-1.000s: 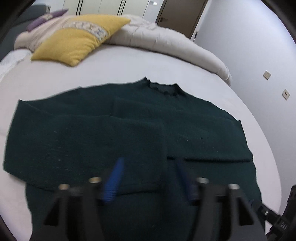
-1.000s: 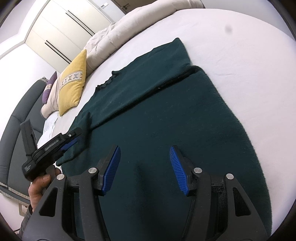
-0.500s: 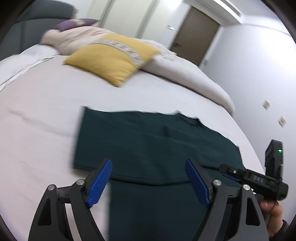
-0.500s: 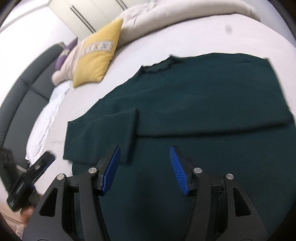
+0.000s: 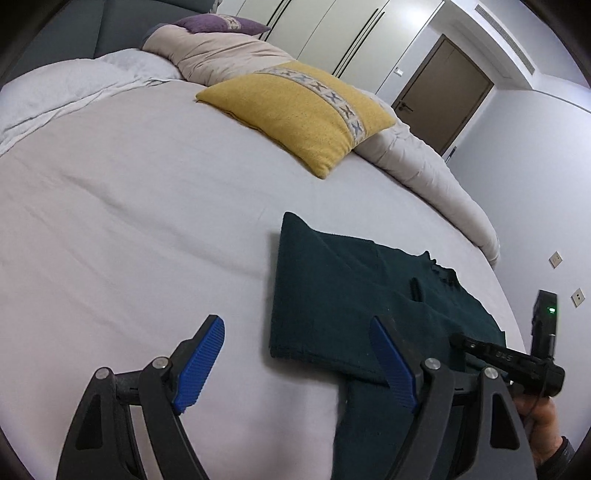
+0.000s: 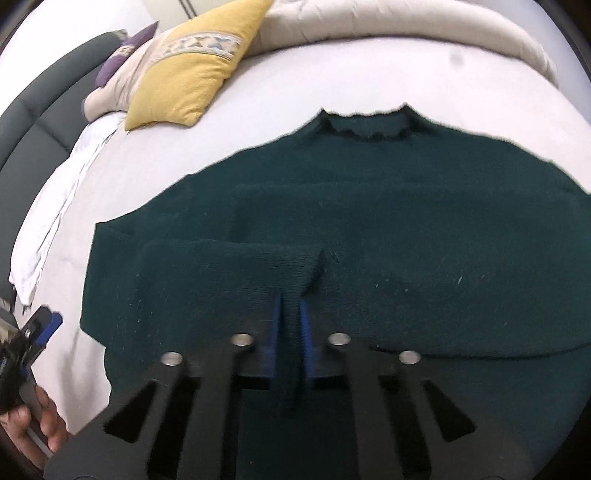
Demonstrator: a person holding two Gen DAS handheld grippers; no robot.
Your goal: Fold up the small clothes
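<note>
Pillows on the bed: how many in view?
2. A yellow pillow with a patterned band leans on the rolled beige duvet; a purple pillow sits behind it by the headboard. More may be hidden under the duvet.

A sweater point(image 6: 369, 221) lies on the bed point(image 5: 147, 221), with a pillow point(image 5: 303, 110) behind it.

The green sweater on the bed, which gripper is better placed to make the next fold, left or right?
Right, probably. The right gripper is already pinched on a ridge of the green sweater. The left gripper is open over the bed sheet, beside the sweater's edge.
</note>
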